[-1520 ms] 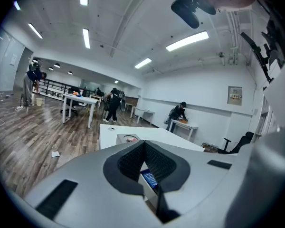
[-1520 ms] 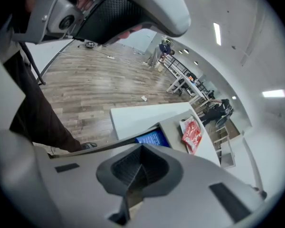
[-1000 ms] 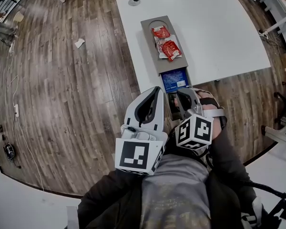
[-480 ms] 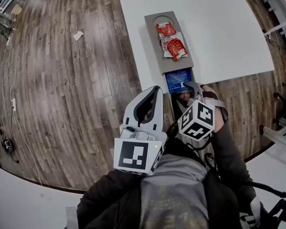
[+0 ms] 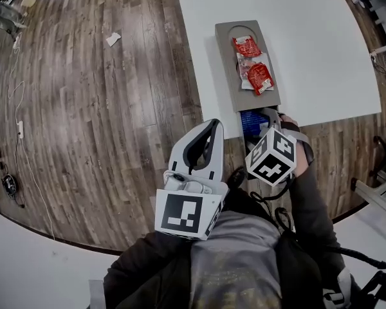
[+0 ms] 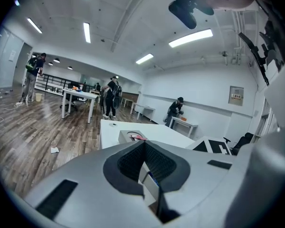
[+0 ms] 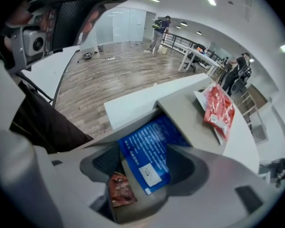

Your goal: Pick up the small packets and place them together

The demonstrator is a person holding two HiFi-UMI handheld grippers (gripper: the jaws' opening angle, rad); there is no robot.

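Probably open office: white desks (image 6: 78, 94)

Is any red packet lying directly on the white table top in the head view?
No, the upper red packet and the lower red packet both lie on the grey tray, not on the white table.

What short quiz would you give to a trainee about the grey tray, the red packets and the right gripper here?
1. True or false: the jaws of the right gripper stand apart.
2. In the head view, the red packets lie on: A the wooden floor; B the grey tray; C the person's sleeve.
3. Fill in: in the right gripper view, the small packet lies beside a ___ sheet.
Key: 1 true, the jaws have just been opening, with the small packet between them and not pressed; 2 B; 3 blue.
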